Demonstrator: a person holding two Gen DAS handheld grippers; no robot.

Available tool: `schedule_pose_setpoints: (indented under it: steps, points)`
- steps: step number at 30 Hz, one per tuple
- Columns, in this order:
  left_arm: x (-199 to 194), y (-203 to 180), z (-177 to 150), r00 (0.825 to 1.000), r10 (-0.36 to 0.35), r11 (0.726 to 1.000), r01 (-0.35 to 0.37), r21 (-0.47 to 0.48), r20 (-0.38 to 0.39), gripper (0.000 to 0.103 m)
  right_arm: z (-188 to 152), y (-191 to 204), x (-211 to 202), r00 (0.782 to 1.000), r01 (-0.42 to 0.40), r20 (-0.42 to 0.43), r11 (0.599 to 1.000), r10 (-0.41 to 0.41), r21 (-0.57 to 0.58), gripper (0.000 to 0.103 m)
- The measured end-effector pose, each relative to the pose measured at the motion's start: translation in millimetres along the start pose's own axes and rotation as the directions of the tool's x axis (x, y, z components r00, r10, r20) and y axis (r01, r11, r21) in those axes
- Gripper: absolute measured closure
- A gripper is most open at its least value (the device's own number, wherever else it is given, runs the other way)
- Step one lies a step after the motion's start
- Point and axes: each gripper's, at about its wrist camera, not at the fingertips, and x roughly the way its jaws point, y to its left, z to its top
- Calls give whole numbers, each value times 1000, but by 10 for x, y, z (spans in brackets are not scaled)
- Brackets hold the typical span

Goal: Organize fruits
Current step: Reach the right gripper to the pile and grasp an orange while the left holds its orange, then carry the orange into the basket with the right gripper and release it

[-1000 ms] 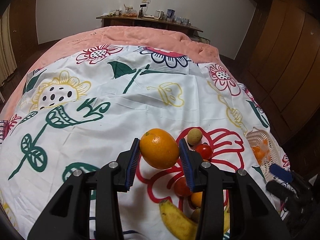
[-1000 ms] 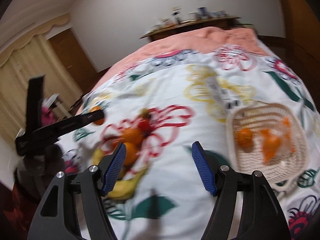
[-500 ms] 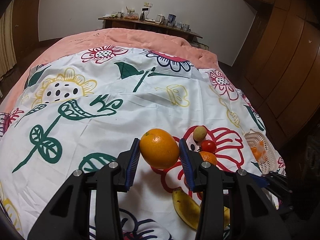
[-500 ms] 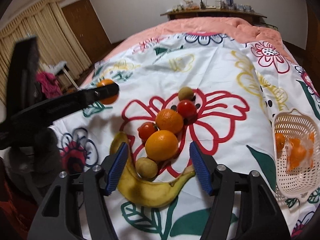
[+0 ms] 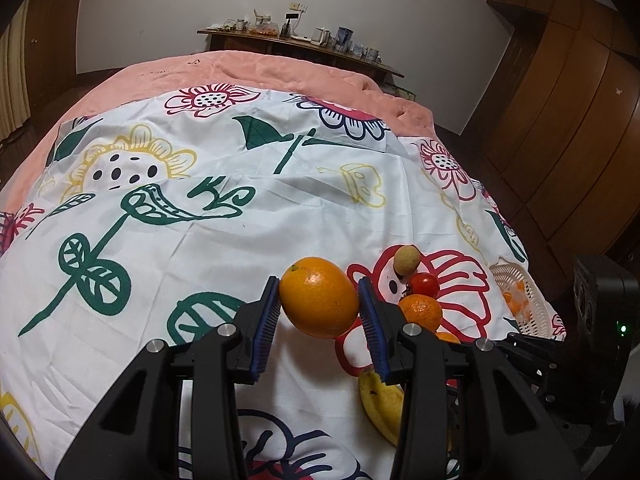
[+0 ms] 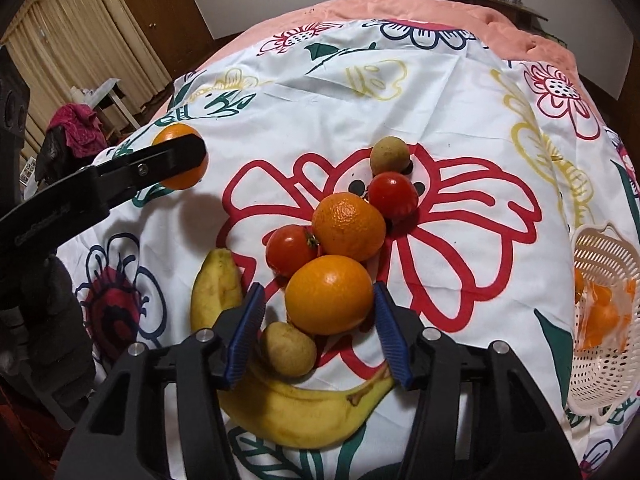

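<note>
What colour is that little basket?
Cream-white basket, perforated all over; clearest in the right wrist view.

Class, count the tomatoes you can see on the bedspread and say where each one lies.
2. One tomato lies at the far side of the pile, just below the small brownish fruit. The other tomato lies left of the middle orange. More could be hidden underneath.

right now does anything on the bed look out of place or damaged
Nothing looks spilled or damaged. The fruit pile sits loose on the floral sheet, and the basket hangs near the bed's edge, so it might tip.
</note>
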Motion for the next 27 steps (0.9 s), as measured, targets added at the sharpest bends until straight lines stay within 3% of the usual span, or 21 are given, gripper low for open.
schedule_pose_setpoints:
  steps: [4, 16, 27]
  points:
    - [1, 3, -7, 1000, -1, 1000, 1, -2, -2, 62, 9, -25, 4, 1000, 10, 1, 1000, -11, 9, 60]
    - [-28, -102, -2, 1000, -4, 1000, 4, 22, -1, 62, -25, -95, -283, 993, 27, 114, 999, -29, 17, 60]
    - [-33, -246, 7, 1000, -3, 999, 4, 50, -10, 62, -121, -661, -726, 971, 47, 224, 985, -84, 168, 60]
